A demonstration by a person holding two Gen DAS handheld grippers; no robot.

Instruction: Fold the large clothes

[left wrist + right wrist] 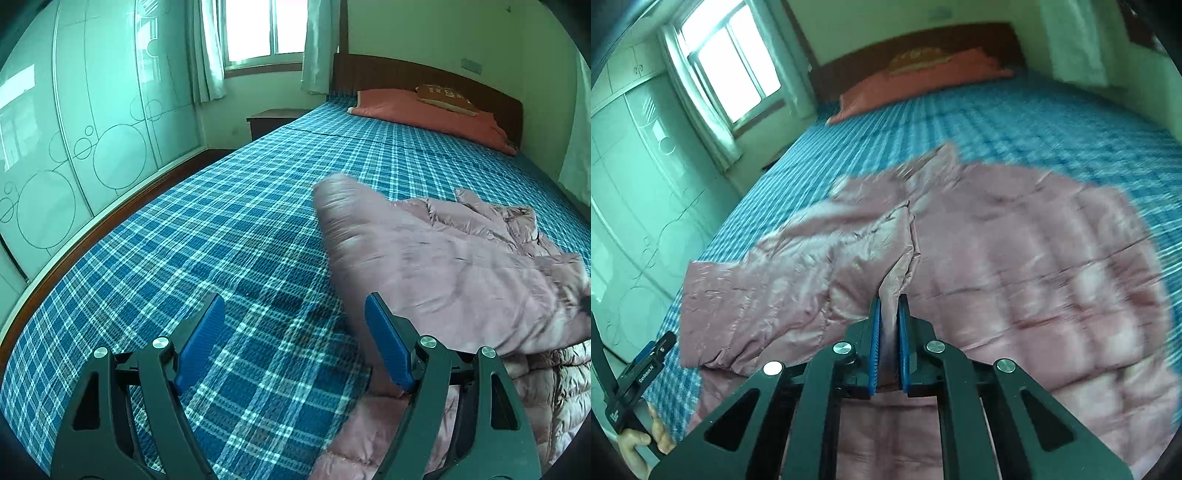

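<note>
The right gripper (889, 306) is pinched tight on a fold of the pink puffer jacket (997, 266), right on the edge that runs up the middle of it. The left gripper (295, 314) hangs wide over the plaid bedsheet (184, 240), nothing between its blue pads (201, 343), with the jacket just off its right finger.

The jacket lies spread on the near half of the bed, well apart from the red pillow (424, 110) by the headboard. From the right wrist view its long axis runs roughly 6 to 12 o'clock, collar end up toward 12, and one sleeve (746, 306) sticks out flat toward 8 o'clock, cuff at the bed's edge.

My read is that it's mid-fold, pulling a front panel or side over. To do it well, I'd keep the pinch low and drag flat across rather than lifting (puffy stuff balloons and slides back). The free gripper should probably grab the same edge farther along so it travels as a straight line. Then the sleeve gets laid in parallel to the long axis before halving it.

The picture's smeary, so exactly which layer is pinched I can't tell.
</note>
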